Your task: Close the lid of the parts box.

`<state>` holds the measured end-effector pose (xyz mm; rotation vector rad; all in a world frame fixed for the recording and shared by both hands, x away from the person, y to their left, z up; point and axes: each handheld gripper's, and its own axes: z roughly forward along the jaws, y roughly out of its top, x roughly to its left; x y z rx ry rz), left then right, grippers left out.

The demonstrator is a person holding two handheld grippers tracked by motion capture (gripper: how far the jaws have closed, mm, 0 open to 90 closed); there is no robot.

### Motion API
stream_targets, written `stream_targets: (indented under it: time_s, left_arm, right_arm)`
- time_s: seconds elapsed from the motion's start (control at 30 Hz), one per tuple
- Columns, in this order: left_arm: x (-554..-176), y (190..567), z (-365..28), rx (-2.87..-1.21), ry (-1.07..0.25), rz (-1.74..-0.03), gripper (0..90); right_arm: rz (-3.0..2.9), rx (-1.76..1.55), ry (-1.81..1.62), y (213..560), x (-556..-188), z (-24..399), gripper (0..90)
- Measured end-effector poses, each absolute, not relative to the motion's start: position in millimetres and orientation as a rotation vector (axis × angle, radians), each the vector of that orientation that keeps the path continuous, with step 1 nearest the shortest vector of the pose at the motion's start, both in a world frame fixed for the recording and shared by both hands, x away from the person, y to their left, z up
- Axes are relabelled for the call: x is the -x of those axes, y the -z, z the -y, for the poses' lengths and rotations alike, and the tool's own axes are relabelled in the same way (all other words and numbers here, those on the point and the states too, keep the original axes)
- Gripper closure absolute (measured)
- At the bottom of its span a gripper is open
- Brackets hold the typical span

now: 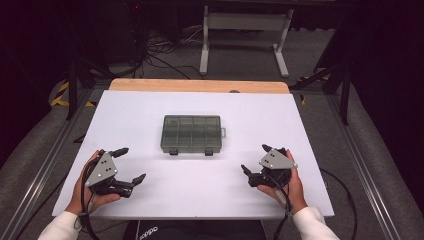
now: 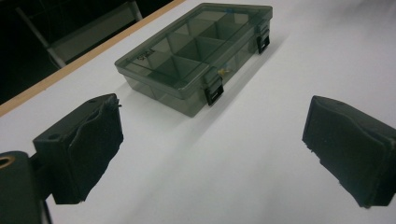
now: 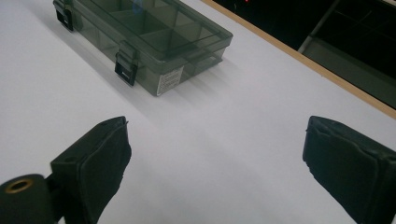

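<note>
Smoky translucent compartment box, lid closed, 2 black latches, flat mid-table.

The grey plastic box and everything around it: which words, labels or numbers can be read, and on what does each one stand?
"adidas", partly readable white letters: on the dark clothing at the near table edge, high view.
White sticker on the end wall of the grey plastic box: printed, too small to read.
Faint mark on the box lid corner: too blurred to read.
Nothing else carries text.

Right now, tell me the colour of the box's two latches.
Black, on the smoky grey box; the latches show best in the left gripper view.
</note>
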<state>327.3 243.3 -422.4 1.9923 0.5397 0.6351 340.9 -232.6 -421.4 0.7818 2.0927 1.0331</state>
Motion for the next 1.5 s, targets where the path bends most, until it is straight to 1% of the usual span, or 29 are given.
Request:
stream_targets:
  time_s: [0.37, 0.9, 1.0, 1.5]
  left_arm:
    - [-320.3, 428.1, -240.2, -2.034, -0.614, -0.532, 5.6]
    - [-322.3, 431.0, -236.5, -2.035, -0.585, -0.513, 5.4]
    - [-322.3, 431.0, -236.3, -2.038, -0.598, -0.507, 5.4]
    - [-327.0, 433.5, -233.0, -2.046, -0.572, -0.532, 5.8]
  right_arm:
    - [-2.102, -0.779, -1.014, 429.9, -328.3, 234.2, 8.1]
    - [-2.11, -0.779, -1.005, 431.9, -327.2, 231.5, 8.1]
    - [-2.107, -0.774, -1.004, 431.4, -327.3, 231.3, 8.1]
    - [-2.1, -0.775, -1.007, 431.4, -328.5, 234.5, 8.2]
